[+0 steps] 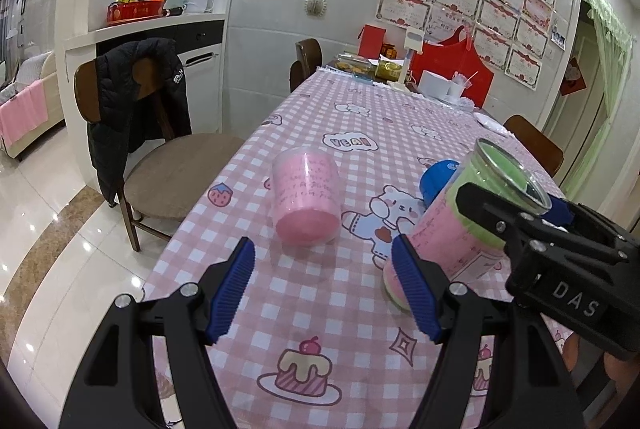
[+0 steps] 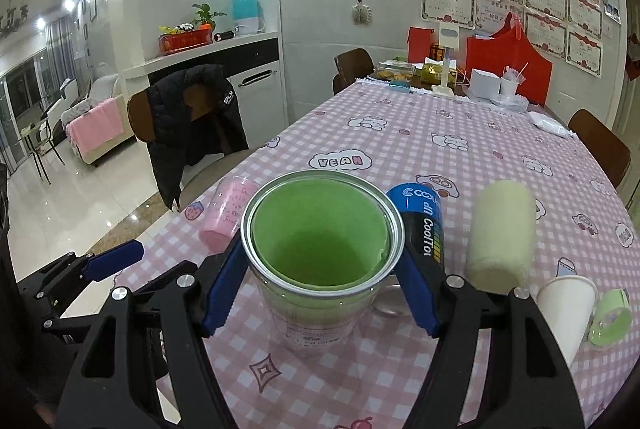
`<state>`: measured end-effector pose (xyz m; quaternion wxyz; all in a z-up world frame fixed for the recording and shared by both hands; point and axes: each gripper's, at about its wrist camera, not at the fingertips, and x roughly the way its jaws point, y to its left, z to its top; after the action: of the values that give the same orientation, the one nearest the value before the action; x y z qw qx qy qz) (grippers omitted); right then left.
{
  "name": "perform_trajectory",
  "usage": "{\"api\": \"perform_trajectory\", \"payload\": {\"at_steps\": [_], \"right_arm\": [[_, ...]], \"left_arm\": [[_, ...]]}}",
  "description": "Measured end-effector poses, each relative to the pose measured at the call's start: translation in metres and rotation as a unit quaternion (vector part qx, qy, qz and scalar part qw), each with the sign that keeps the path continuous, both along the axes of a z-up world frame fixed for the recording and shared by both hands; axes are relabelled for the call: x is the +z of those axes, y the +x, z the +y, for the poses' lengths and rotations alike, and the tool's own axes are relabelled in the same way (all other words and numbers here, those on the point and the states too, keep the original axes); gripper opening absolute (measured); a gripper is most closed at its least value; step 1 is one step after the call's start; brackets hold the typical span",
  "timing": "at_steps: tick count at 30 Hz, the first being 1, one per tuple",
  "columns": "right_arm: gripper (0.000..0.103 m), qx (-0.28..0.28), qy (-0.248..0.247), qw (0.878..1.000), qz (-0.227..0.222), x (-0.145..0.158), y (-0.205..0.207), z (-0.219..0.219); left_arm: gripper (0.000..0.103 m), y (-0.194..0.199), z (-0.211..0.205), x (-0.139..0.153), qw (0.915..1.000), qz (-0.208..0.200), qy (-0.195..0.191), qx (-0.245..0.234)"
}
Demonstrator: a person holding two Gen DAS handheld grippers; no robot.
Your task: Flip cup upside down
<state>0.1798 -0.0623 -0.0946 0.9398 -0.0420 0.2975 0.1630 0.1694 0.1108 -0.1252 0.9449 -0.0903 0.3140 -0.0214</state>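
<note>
Left wrist view:
left gripper (image 1: pixel 324 289): hovering over the counter (image 1: pixel 320 309), jaws standing wide apart, nothing between them.
pink cup (image 1: pixel 306 199): sitting on the checked cloth ahead of the left jaws, apart from them, already mouth-down by the look of it.
green cup (image 1: pixel 464 225): leaning, mouth up and tilted away to the right, base near the cloth just right of the left jaws.
right gripper (image 1: pixel 536 211): clamping the green cup near its rim.

Right wrist view:
right gripper (image 2: pixel 320 269): jaws pressing both sides of the green cup (image 2: pixel 320 249), just under the rim.
cup axis: running roughly along the jaws' forward line, mouth facing the camera.
contents: green lining only, looking empty.
nearer hand: right, already gripping.
neighbours: blue can (image 2: pixel 424 225) and cream roll (image 2: pixel 500 233) lying just beyond; paper cup (image 2: pixel 566 303) at right, contents not visible.
</note>
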Motion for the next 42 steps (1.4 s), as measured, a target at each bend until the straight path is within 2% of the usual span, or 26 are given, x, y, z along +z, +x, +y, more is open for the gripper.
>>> {"api": "perform_trajectory", "payload": {"at_steps": [6, 10, 15, 26, 36, 42], "right_arm": [[0.068, 0.007, 0.008, 1.0, -0.006, -0.001, -0.006, 0.002], [0.073, 0.008, 0.013, 1.0, -0.01, 0.0, -0.011, 0.003], [0.075, 0.004, 0.028, 0.999, -0.015, 0.004, -0.019, -0.004], [0.084, -0.02, 0.047, 0.997, -0.051, 0.025, -0.057, -0.028], [0.094, -0.052, 0.041, 0.99, -0.127, 0.053, -0.115, -0.057], [0.095, -0.072, 0.026, 0.982, -0.175, 0.062, -0.143, -0.07]], "left_arm": [[0.07, -0.001, -0.003, 0.002, 1.0, -0.002, 0.007, 0.001], [0.07, -0.004, -0.005, 0.003, 0.9999, -0.003, 0.014, 0.001], [0.07, -0.009, -0.006, 0.008, 0.9998, -0.006, 0.02, 0.003], [0.07, -0.041, -0.022, 0.027, 0.9984, -0.029, 0.048, -0.012], [0.078, -0.09, -0.044, 0.064, 0.9926, -0.093, 0.074, -0.022], [0.08, -0.125, -0.055, 0.091, 0.9837, -0.153, 0.093, -0.012]]}}
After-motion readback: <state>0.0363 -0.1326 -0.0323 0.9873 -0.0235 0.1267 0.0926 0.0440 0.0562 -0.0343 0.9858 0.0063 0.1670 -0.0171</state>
